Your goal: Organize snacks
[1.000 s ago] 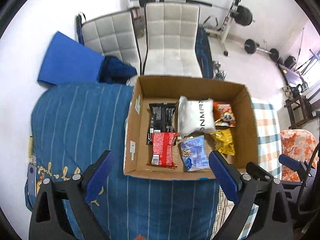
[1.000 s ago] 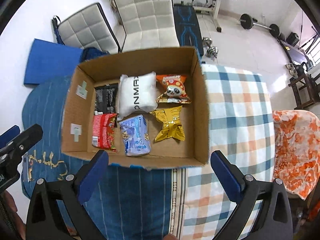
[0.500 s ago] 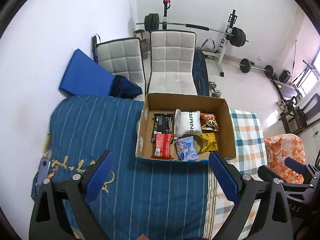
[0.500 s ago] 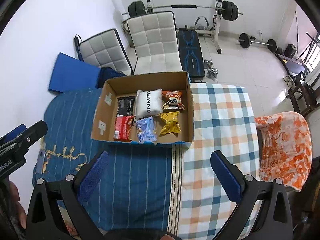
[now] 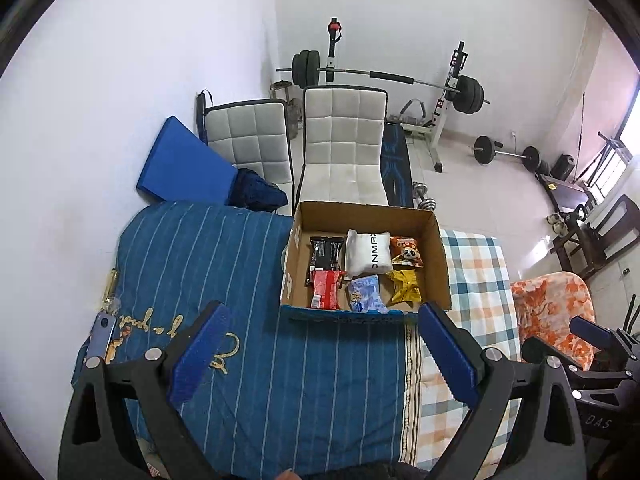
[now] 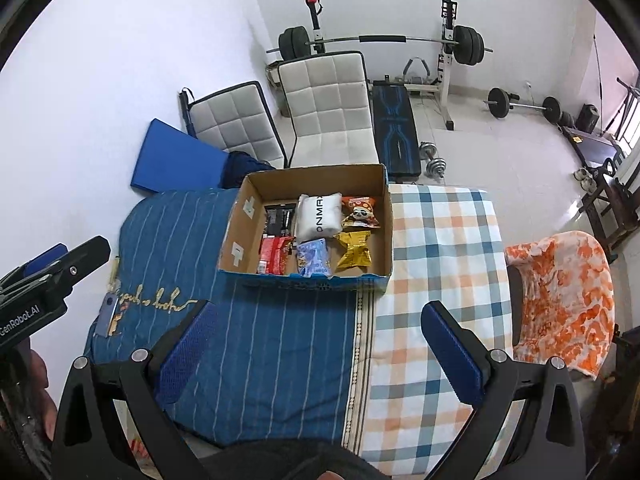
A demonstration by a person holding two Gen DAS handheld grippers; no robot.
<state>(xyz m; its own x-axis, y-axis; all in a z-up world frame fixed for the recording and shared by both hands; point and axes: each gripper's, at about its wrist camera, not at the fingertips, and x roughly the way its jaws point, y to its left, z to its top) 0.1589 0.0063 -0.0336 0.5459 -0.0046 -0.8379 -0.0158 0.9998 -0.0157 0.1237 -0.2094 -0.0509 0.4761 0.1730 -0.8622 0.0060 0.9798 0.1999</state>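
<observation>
Both tongs, left tongs (image 5: 320,344) and right tongs (image 6: 316,344), hang released and empty above the bed (image 6: 280,340); reaching down carelessly could snag the cardboard box (image 6: 236,240), spilling its snack packets (image 6: 316,258).

A room in a home, used partly as a gym. Just ahead of the tongs lies a bed (image 5: 240,280) under a blue striped cover and a checked sheet (image 6: 440,240). Beyond it stand two white padded chairs (image 5: 344,140), and past them, against the far wall, a barbell rack (image 6: 380,40) with a bench (image 6: 394,136). Dumbbells (image 6: 434,158) lie on the tiled floor to the right.
</observation>
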